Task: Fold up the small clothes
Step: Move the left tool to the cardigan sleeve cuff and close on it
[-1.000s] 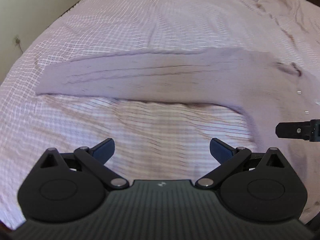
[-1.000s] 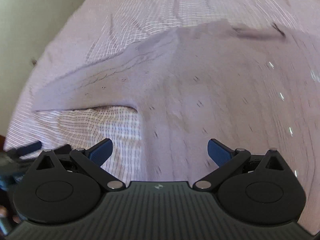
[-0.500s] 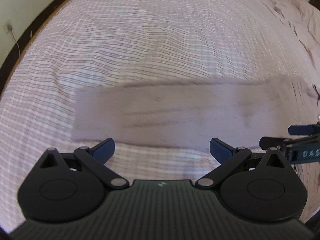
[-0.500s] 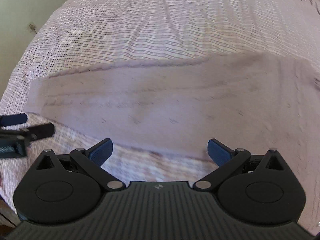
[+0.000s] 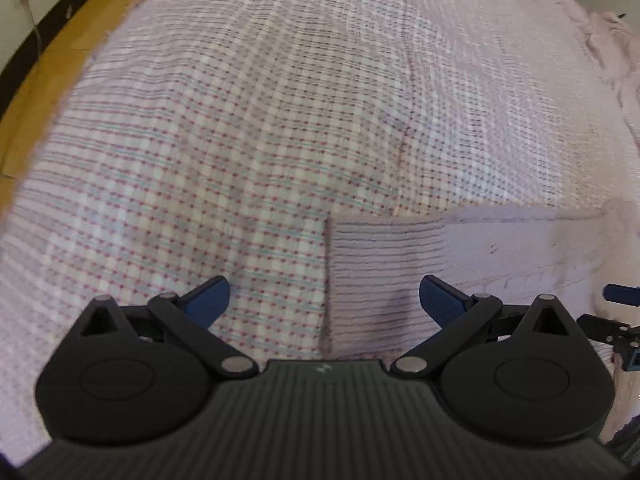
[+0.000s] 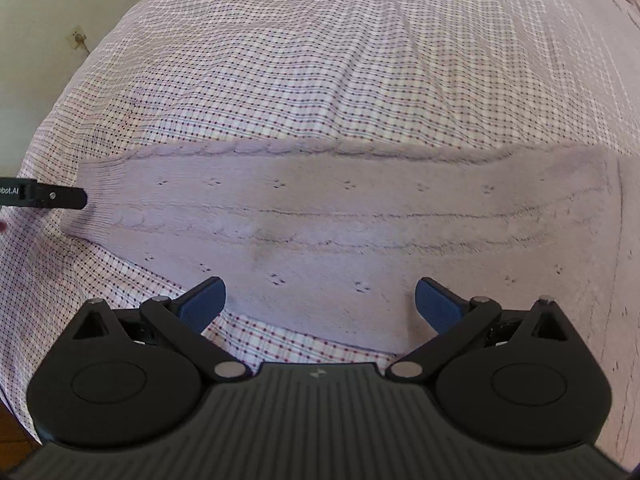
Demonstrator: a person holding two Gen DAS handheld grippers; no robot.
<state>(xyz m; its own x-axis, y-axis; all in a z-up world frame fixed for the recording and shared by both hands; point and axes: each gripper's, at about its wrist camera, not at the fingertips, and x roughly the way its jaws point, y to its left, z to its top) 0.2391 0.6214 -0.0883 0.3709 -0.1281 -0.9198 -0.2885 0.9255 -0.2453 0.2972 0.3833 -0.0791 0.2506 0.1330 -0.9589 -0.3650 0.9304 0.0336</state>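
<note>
A pale lilac knitted sweater sleeve lies flat across the checked bedspread. In the left wrist view its ribbed cuff lies just ahead of my left gripper, which is open and low over the cuff's end. My right gripper is open above the sleeve's near edge, holding nothing. The left gripper's finger shows at the cuff end in the right wrist view. The right gripper's fingers show at the far right of the left wrist view.
The bedspread covers the whole bed. A wooden floor and dark skirting run along the bed's left edge. A wall with a socket lies beyond the bed. Rumpled bedding lies at the far right.
Both grippers have moved left along the sleeve and lower. The left gripper now sits at the cuff end, and the right over the sleeve's middle. Both stayed open.
</note>
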